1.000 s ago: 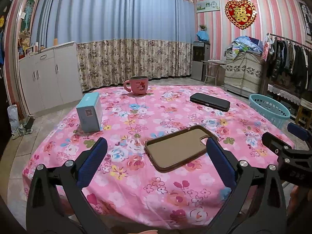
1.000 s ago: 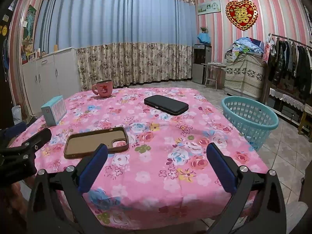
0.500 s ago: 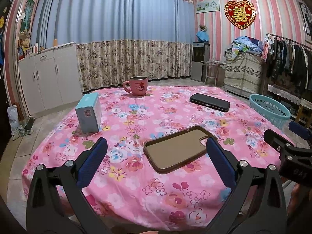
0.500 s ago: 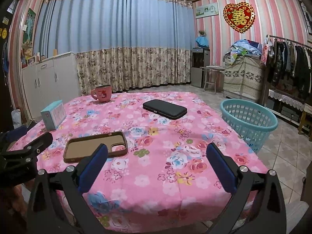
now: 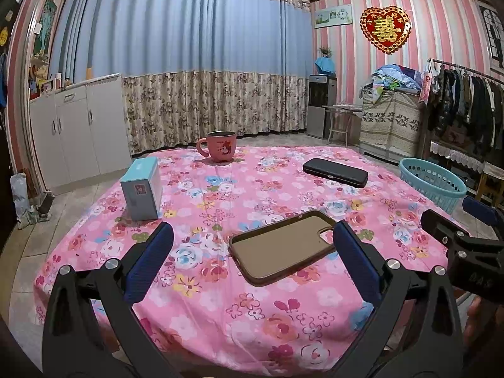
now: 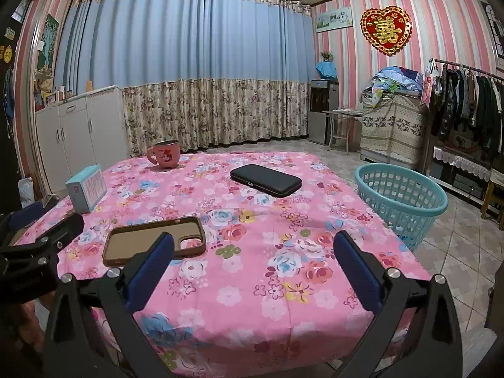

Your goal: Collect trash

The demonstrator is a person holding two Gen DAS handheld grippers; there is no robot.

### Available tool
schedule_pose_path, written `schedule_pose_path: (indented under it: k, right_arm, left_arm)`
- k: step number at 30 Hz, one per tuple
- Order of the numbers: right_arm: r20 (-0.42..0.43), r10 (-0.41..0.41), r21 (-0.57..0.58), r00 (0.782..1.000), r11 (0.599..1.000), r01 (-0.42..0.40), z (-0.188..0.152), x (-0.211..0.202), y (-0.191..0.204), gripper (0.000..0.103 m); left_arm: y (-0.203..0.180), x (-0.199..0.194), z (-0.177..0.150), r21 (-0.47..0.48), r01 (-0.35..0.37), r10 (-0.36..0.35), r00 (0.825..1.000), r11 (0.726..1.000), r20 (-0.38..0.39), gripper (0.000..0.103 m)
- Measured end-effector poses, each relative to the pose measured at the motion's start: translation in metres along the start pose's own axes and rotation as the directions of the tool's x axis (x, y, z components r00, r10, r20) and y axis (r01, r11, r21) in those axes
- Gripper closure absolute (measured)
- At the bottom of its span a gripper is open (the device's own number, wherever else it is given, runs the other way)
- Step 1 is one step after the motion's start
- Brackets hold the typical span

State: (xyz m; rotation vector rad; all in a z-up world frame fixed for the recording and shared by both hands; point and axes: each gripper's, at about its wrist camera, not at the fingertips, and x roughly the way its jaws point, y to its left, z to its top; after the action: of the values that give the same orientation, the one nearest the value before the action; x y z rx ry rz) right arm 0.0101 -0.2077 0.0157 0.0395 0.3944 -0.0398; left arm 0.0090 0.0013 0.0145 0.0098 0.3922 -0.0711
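Little has been shifted over the last second: both views are merely edged a touch nearer the table (image 6: 245, 296), and the left gripper (image 5: 252, 261) and right gripper (image 6: 252, 264) are held spread wide with nothing between the pads. Nothing is judged collected yet, since the brown phone case (image 5: 280, 249), black case (image 6: 266, 180), blue box (image 5: 141, 193) and pink mug (image 5: 220, 150) are all left on the cloth, while the teal basket (image 6: 401, 198) stands apart on the floor. A Minnie Mouse figure is seen on the mug; the box label cannot be read.

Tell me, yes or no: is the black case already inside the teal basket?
No: the black case lies flat on the floral tablecloth, while the teal basket stands apart on the floor beside the table.
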Motion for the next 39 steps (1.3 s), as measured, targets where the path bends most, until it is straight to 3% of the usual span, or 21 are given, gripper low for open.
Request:
schedule_pose_path:
  k: [39]
  right_arm:
    - [0.002, -0.001, -0.001, 1.000, 1.000, 0.001, 0.0024, 0.0056, 0.0003, 0.004]
  left_arm:
    - [0.0000, 0.0027, 0.0009, -0.009, -0.004, 0.004, 1.000, 1.000, -0.002, 0.005]
